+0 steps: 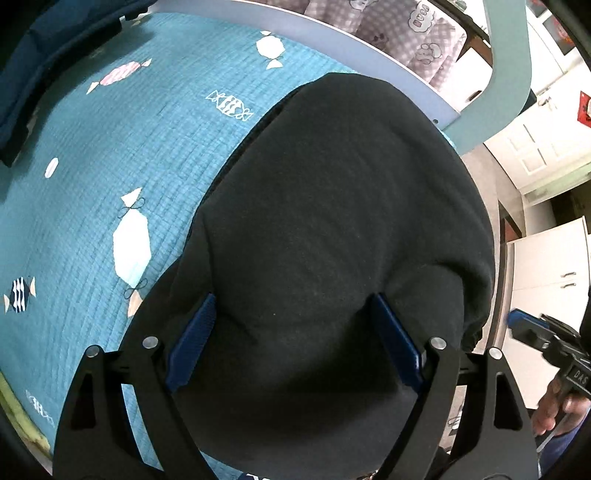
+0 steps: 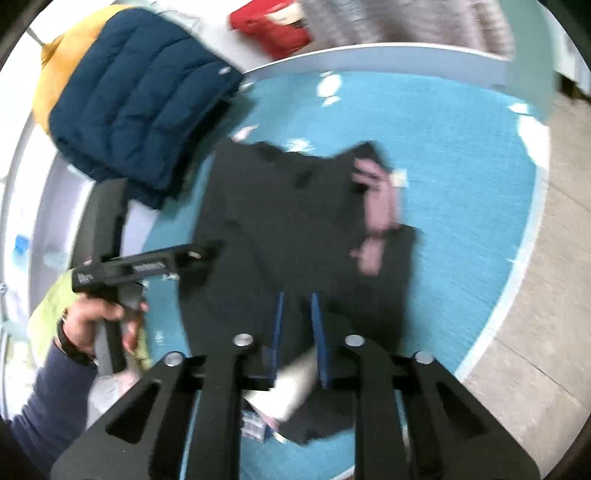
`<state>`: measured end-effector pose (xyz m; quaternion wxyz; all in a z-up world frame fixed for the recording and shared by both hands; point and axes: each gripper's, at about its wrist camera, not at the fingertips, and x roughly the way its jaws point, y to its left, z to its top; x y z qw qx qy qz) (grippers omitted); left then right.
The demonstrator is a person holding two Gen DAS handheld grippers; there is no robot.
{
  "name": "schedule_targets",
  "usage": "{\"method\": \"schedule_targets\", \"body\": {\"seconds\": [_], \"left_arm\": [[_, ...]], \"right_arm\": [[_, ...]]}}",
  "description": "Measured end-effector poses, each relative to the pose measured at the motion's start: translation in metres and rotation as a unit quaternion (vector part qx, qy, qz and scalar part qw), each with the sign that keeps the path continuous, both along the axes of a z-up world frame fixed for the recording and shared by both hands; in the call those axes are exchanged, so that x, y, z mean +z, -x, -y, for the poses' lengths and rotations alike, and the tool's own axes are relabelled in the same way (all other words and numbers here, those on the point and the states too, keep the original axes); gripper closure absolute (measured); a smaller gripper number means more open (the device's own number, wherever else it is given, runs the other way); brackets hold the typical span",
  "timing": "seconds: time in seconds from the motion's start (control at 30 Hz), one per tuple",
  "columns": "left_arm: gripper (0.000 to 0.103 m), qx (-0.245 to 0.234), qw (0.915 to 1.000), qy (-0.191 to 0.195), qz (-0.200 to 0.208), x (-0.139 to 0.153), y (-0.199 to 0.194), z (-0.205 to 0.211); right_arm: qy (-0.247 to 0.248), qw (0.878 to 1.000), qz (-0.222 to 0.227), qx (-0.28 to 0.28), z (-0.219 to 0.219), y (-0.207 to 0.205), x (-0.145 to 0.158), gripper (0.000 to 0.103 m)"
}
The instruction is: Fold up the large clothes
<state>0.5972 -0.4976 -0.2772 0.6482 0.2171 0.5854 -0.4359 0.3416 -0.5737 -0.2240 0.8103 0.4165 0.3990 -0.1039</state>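
A large black garment lies on the teal quilted bed. In the left wrist view my left gripper is open, its blue fingers wide apart over the near end of the garment. In the blurred right wrist view the black garment shows a pink print. My right gripper hangs above its near part, its blue fingers close together with a narrow gap; nothing is clearly between them. The left gripper reaches the garment's left edge. The right gripper also shows in the left wrist view.
A folded navy puffer jacket lies at the bed's far left over a yellow item. A red box and checked bedding lie beyond the white bed rim. Floor and white cabinets are to the right.
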Motion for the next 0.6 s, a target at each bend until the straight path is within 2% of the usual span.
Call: {"method": "schedule_targets", "body": {"seconds": [0.03, 0.1, 0.13, 0.17, 0.23, 0.37, 0.43, 0.6], "left_arm": [[0.019, -0.003, 1.0000, -0.003, 0.002, -0.001, 0.001, 0.002], [0.019, -0.009, 0.9999, -0.010, 0.009, -0.002, 0.002, 0.004], [0.019, -0.015, 0.9996, -0.019, 0.016, -0.005, 0.003, 0.003], [0.019, -0.024, 0.9988, -0.034, 0.026, -0.010, 0.006, 0.003], [0.018, -0.033, 0.9974, -0.055, 0.033, -0.025, 0.008, 0.001], [0.017, -0.030, 0.9971, -0.055, 0.043, -0.042, 0.009, 0.001], [0.016, -0.029, 0.9967, -0.061, 0.046, -0.051, 0.006, 0.008], [0.014, -0.017, 0.9975, -0.055, 0.041, -0.062, -0.003, 0.012]], "right_arm": [[-0.007, 1.000, 0.001, 0.008, -0.004, -0.009, -0.002, 0.090], [-0.003, 0.999, -0.039, 0.024, -0.005, -0.045, -0.025, 0.094], [-0.022, 0.997, -0.065, 0.031, -0.007, -0.052, -0.043, 0.094], [-0.075, 0.992, -0.094, 0.038, -0.009, -0.060, -0.076, 0.095], [-0.104, 0.988, -0.107, 0.029, -0.014, -0.061, -0.103, 0.096], [-0.048, 0.989, -0.138, 0.025, -0.030, -0.077, -0.112, 0.097], [-0.055, 0.987, -0.148, 0.011, -0.028, -0.083, -0.123, 0.097], [-0.031, 0.986, -0.162, 0.010, -0.031, -0.103, -0.135, 0.097]]}}
